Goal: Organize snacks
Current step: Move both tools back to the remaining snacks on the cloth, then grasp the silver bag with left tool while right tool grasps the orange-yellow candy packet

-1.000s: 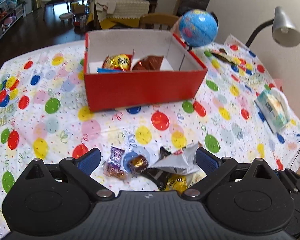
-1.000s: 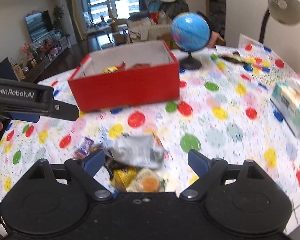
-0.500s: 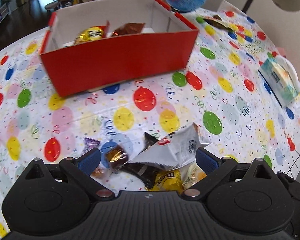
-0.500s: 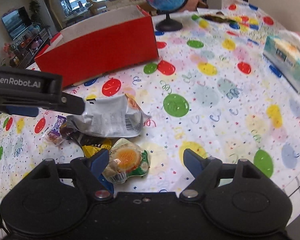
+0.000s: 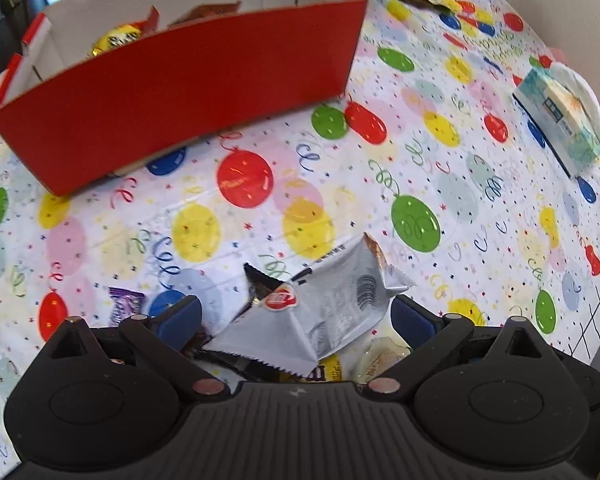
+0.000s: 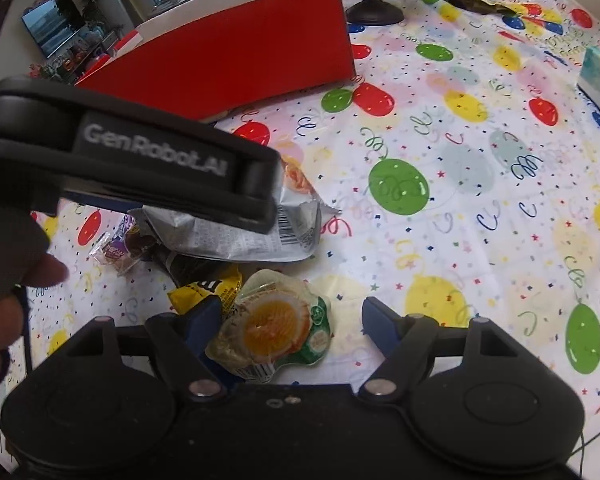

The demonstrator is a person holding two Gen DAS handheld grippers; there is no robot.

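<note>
A: What sits closest to the left tool (image 5: 296, 318)?
B: A silver snack packet (image 5: 320, 300), lying between its spread blue fingers, neither pad pressing it. Under the packet lie a dark wrapper and a yellow candy bag (image 5: 324, 370).
A: And the right tool (image 6: 292, 316)?
B: Wide open too, holding nothing. A clear packet with an orange centre (image 6: 276, 328) lies between its fingers, just beside the left pad.
A: Further out?
B: Left of the pile, a small purple candy (image 5: 126, 304) on the balloon-print tabletop (image 5: 420, 160). Well ahead stands the red box (image 5: 180, 88), with a yellow bag (image 5: 116, 40) and a brown packet inside. Far right ahead lies a tissue pack (image 5: 560, 120).
</note>
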